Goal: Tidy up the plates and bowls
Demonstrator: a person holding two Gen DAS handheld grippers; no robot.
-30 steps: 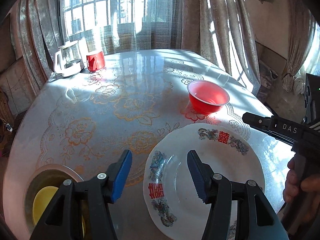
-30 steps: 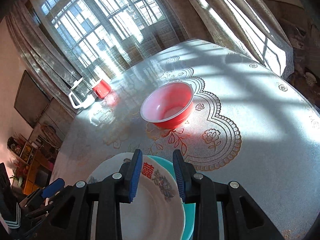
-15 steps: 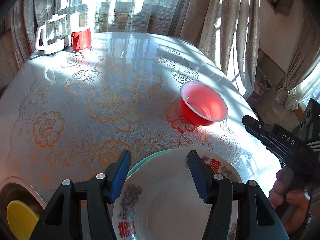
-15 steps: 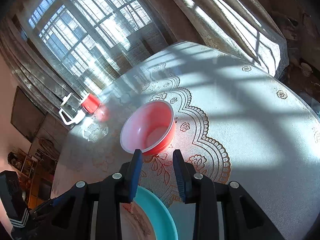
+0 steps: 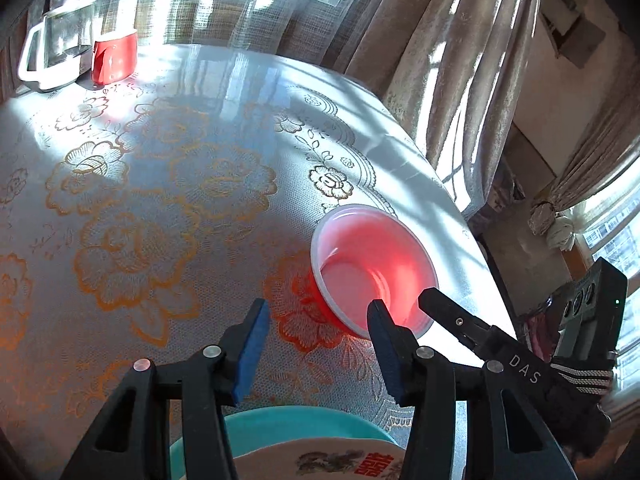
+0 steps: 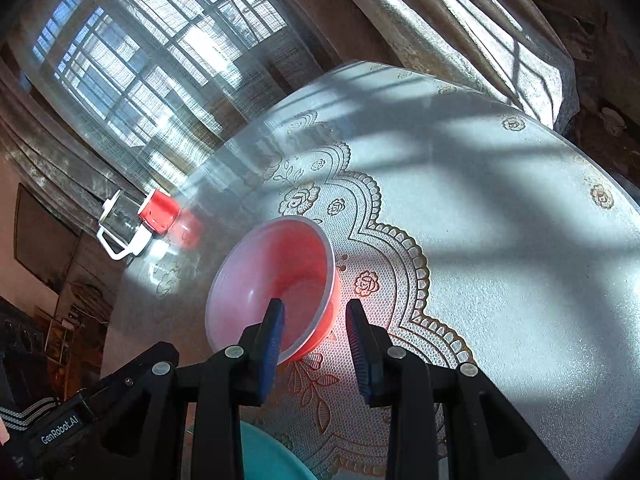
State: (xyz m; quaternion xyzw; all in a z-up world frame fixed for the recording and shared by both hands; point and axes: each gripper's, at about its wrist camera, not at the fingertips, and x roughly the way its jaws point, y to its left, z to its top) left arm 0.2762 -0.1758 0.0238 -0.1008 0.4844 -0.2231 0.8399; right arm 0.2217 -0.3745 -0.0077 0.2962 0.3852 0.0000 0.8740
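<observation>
A red plastic bowl (image 5: 372,268) stands upright on the lace-patterned table; it also shows in the right wrist view (image 6: 276,280). My left gripper (image 5: 318,352) is open and empty, just short of the bowl. My right gripper (image 6: 316,348) is open, its jaws on either side of the bowl's near rim, left finger inside, right finger outside. Its black tip (image 5: 452,316) shows at the bowl's right edge. Below the left gripper lies a white patterned plate (image 5: 340,462) stacked on a teal plate (image 5: 296,424); the teal plate's edge shows in the right wrist view (image 6: 268,460).
A white-handled glass jug (image 5: 56,52) and a red cup (image 5: 114,56) stand at the table's far edge by the curtained window; both show in the right wrist view, jug (image 6: 120,228) and cup (image 6: 160,210). The table's right edge (image 5: 452,200) drops off near curtains.
Both grippers moved forward from over the stacked plates toward the red bowl. The right gripper's jaws now straddle the bowl's rim. The yellow bowl at lower left has left the view.
</observation>
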